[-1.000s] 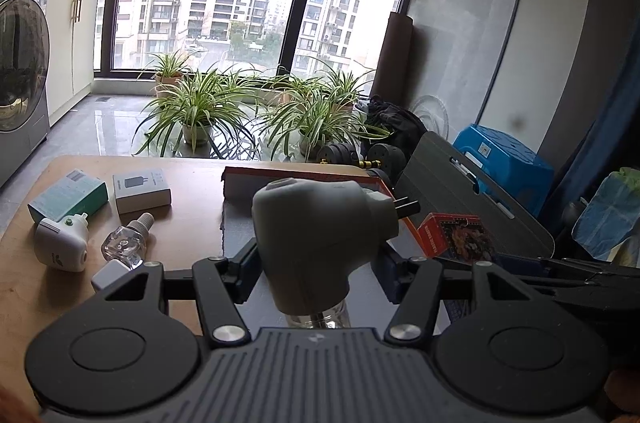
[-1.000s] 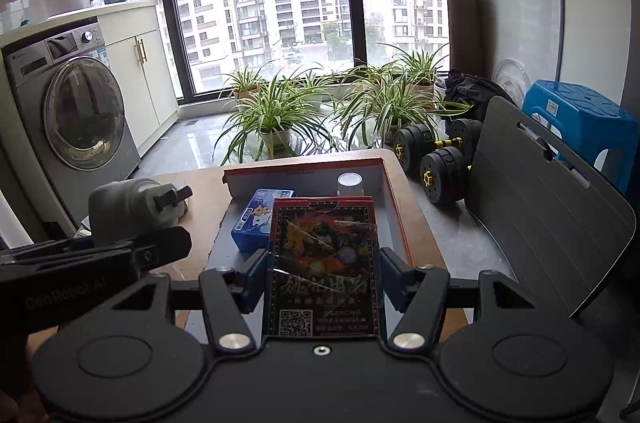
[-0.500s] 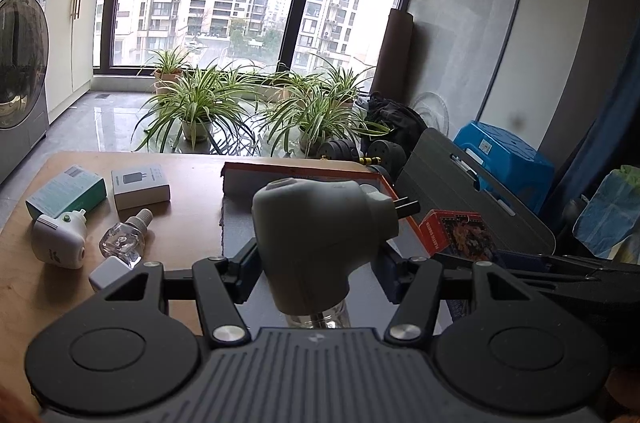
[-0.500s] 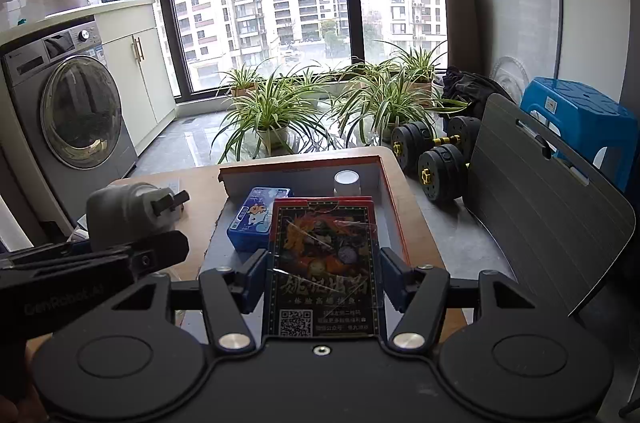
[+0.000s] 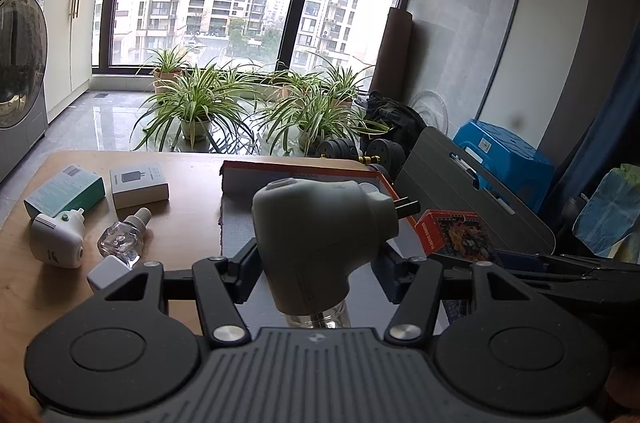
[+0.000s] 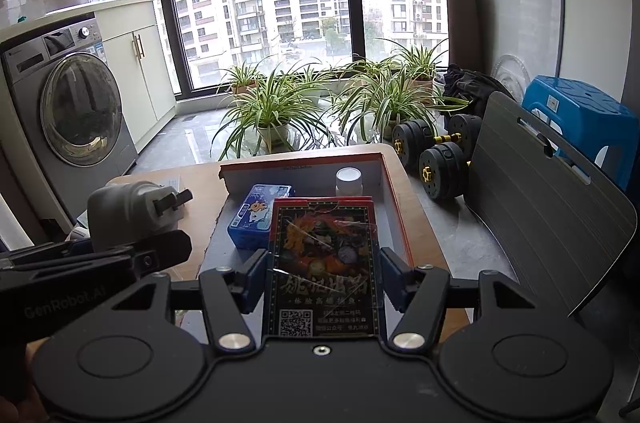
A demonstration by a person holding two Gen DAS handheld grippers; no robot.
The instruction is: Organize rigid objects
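My left gripper (image 5: 316,263) is shut on a grey plug-in vaporiser (image 5: 320,223) whose prongs point right and whose clear bottle hangs below. It hovers over the near left part of an orange-edged cardboard box (image 5: 304,171). My right gripper (image 6: 322,265) is shut on a red and black card pack (image 6: 324,263), held flat above the same box (image 6: 394,199). Inside the box lie a blue tin (image 6: 260,215) and a small white-capped jar (image 6: 349,181). The left gripper with the grey vaporiser (image 6: 132,211) shows at the left of the right wrist view.
On the wooden table (image 5: 188,207) to the left lie a teal box (image 5: 64,189), a grey box (image 5: 138,183), a white vaporiser (image 5: 58,241), a clear refill bottle (image 5: 122,237) and a white cube (image 5: 105,273). A grey chair back (image 6: 548,199) and dumbbells (image 6: 440,151) stand on the right.
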